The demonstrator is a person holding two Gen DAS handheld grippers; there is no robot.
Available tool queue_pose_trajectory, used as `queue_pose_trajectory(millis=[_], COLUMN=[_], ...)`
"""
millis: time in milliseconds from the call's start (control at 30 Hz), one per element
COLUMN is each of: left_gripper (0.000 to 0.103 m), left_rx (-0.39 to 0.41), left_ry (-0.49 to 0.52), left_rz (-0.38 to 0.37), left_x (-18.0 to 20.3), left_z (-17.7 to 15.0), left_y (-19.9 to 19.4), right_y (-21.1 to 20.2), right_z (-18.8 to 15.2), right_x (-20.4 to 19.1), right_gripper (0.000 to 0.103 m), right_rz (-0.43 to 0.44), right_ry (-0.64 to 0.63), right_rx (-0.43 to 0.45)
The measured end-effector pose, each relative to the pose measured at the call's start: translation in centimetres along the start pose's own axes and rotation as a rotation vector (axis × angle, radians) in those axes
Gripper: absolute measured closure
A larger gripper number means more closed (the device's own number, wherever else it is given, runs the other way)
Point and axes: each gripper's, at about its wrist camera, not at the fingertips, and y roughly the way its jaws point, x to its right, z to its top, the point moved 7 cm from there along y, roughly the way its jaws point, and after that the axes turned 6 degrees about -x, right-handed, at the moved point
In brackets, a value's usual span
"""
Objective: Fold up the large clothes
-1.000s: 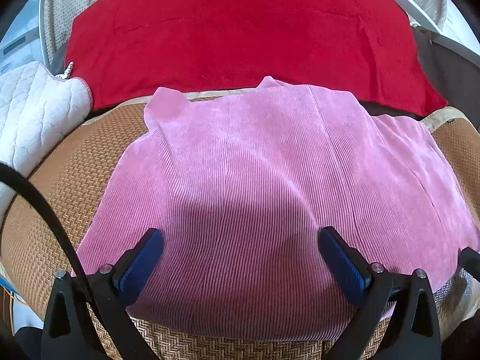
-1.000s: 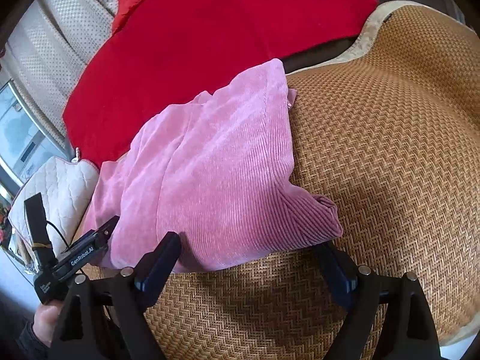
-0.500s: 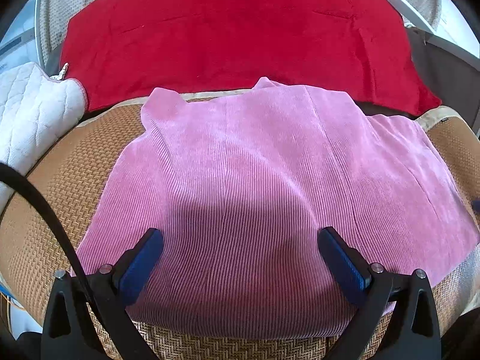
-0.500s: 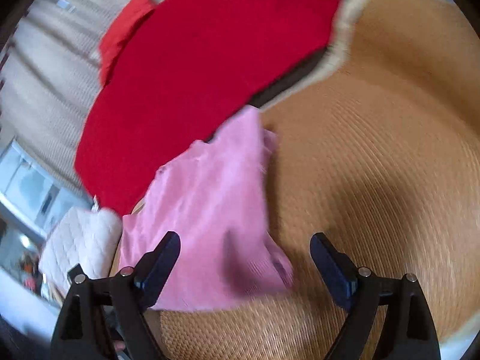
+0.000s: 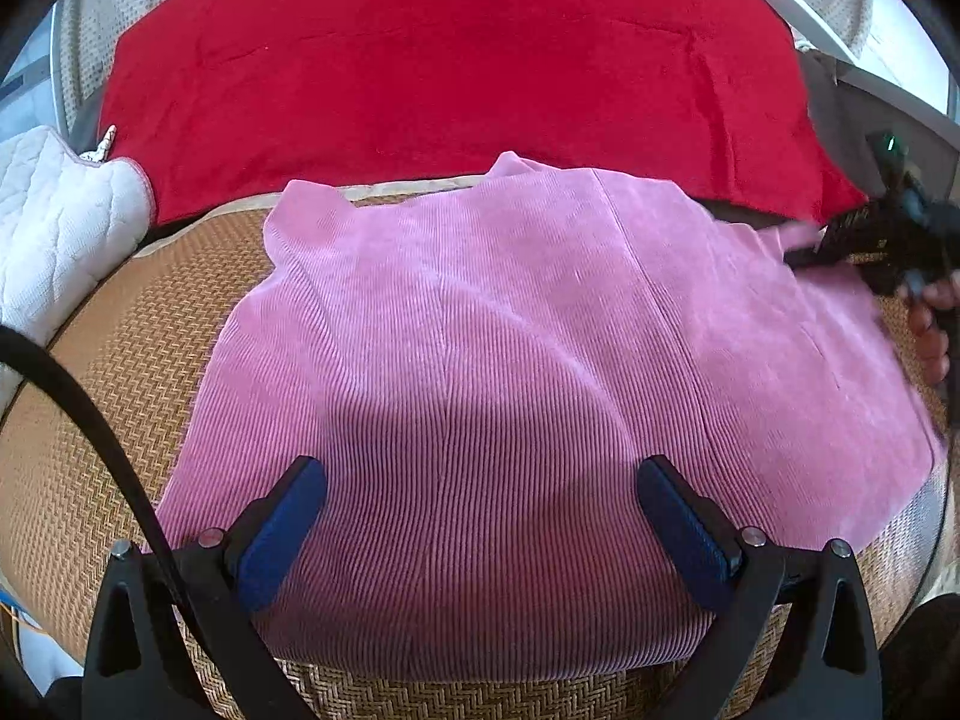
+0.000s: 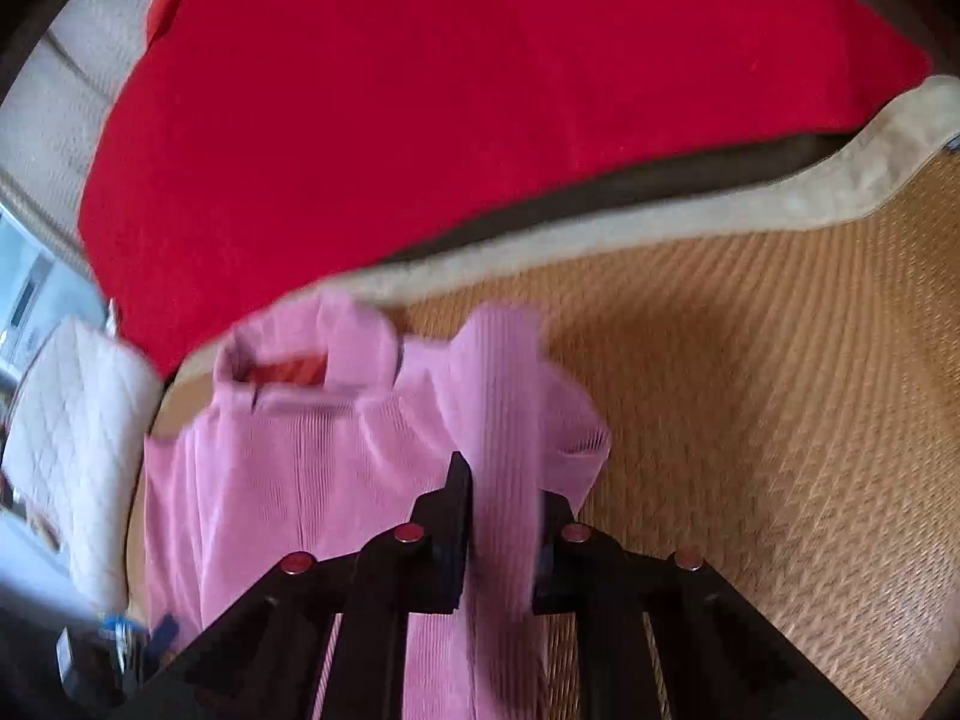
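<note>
Far left, a white quilted cushion (image 5: 57, 222) sits at the edge of the woven mat (image 5: 120, 360), and no box, basket or other container shows in either view, so everything lies out on the mat or behind it. The pink ribbed garment (image 5: 480, 360) is spread flat across the middle of the mat, its far edge reaching the mat's pale border just in front of the big red cloth (image 5: 450, 60) that fills the background.

Down in front, the left gripper (image 5: 480, 516) hangs over the near part of the pink garment with its blue pads (image 5: 282, 528) spread wide apart, nothing between them, not pinching the cloth.

Over to the right side, the right gripper (image 5: 840, 234) shows as a dark blur at the garment's right edge, with the person's fingers (image 5: 933, 324) wrapped on its handle. From its own camera, the right gripper (image 6: 504, 516) has just been closing, and now its jaws are pressed together on a lifted fold of the pink garment (image 6: 504, 420), the ribbed strip standing up between them. The picture is smeared. Right of that fold the mat (image 6: 780, 420) lies bare.
</note>
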Motion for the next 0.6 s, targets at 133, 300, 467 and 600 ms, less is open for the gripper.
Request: queue_pose_trajectory(millis=[133,300,467,600], left_gripper=[0.000,0.000,0.000,0.000], left_rx=[-0.027,-0.016,0.013,0.003], left_ry=[0.002,-0.062,-0.082,-0.053], left_rz=[-0.007,-0.011,-0.010,0.010], left_x=[-0.2,-1.2,-0.6,0.6], left_z=[0.1,0.7,1.2,1.2], left_y=[-0.5,-2.2,-3.8,-4.2], right_y=[-0.2,-7.6,-12.2,-8.5], right_z=[-1.1,-5.0,-15.9,-22.8], right_x=[1.1,0.9,-0.6,-1.0], right_gripper=[0.052,0.024,0.023,0.022], right_rz=[-0.017,0.097,0.301,0.365], right_ry=[0.022,0.094,0.165,0.235], right_rx=[0.018,0.180,0.220,0.085])
